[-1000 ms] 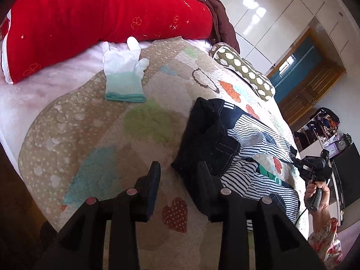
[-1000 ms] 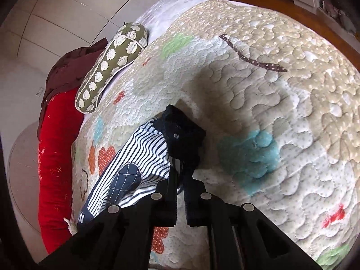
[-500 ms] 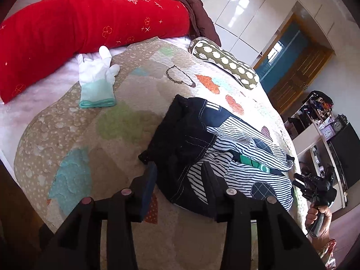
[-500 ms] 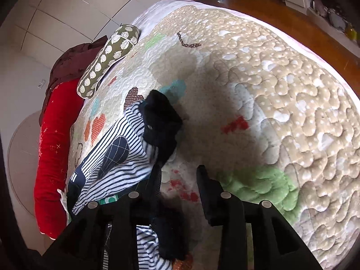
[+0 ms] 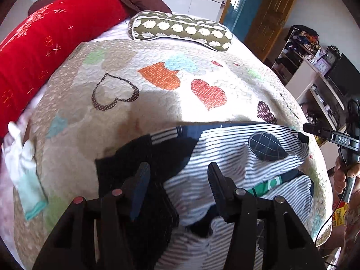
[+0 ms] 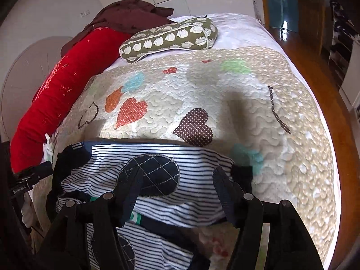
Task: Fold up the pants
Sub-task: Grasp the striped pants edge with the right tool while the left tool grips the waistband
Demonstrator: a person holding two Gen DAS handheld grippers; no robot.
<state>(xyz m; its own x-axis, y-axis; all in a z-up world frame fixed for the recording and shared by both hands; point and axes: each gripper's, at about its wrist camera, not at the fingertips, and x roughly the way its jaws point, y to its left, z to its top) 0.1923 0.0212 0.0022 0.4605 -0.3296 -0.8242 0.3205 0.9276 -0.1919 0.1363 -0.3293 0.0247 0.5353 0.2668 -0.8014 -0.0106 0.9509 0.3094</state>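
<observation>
Both grippers hang low over the pants [image 5: 225, 157] on the quilt [image 5: 157, 103]: left gripper [image 5: 177, 173] spread, right gripper [image 6: 177, 180] spread, neither pinching cloth.

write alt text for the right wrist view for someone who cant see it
The open right gripper hovers over striped pants with a dark quilted knee patch, lying on a heart-patterned quilt. Farther back lie a green spotted pillow and a red bolster.
</observation>
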